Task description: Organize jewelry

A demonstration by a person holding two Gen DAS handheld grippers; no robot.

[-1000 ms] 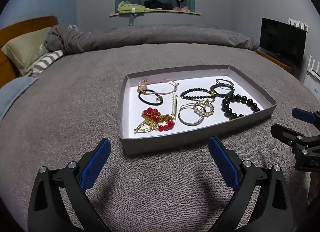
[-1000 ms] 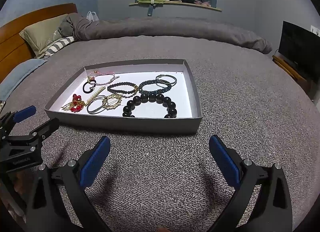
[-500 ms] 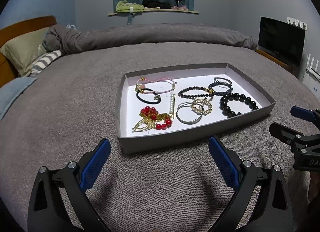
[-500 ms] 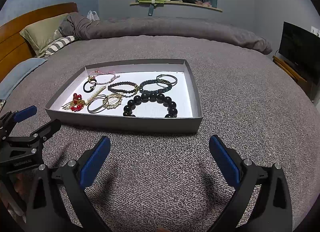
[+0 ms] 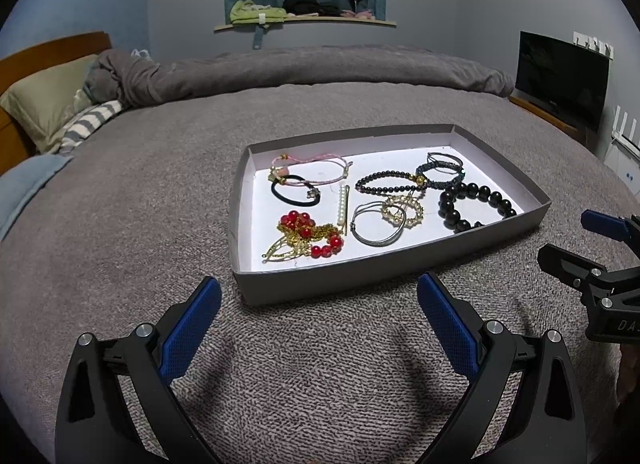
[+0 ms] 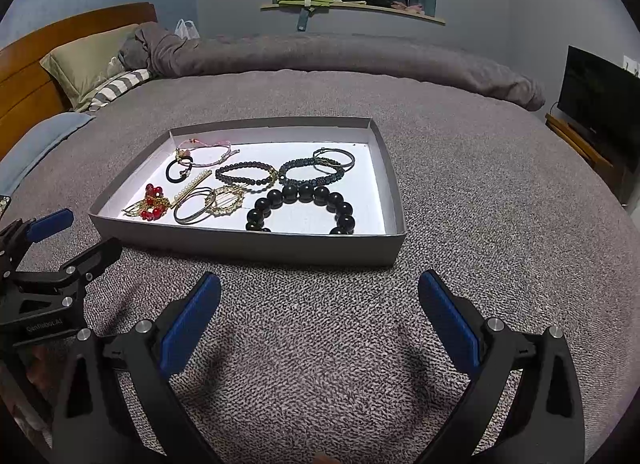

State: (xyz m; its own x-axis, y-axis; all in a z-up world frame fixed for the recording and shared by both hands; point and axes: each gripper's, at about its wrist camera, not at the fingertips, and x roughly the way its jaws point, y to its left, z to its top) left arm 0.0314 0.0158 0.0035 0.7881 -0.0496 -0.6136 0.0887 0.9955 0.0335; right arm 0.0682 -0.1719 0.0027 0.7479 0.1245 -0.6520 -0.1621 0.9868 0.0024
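While your left claw (image 5: 319, 318) and right claw (image 6: 319, 318) stay spread apart and empty, the shallow grey cardboard tray (image 5: 400, 268) has drifted slightly toward 9 o'clock; only your right view shows the white plastic bag (image 6: 186, 29) by the headboard.

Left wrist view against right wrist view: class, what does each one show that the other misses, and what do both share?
Only the left wrist view shows the left gripper from behind, and the right gripper at its right edge. Only the right wrist view shows a white plastic bag by the headboard, and the right gripper from behind. Both show the grey tray of jewelry on the bed, the big black bead bracelet, the television, and open jaws.
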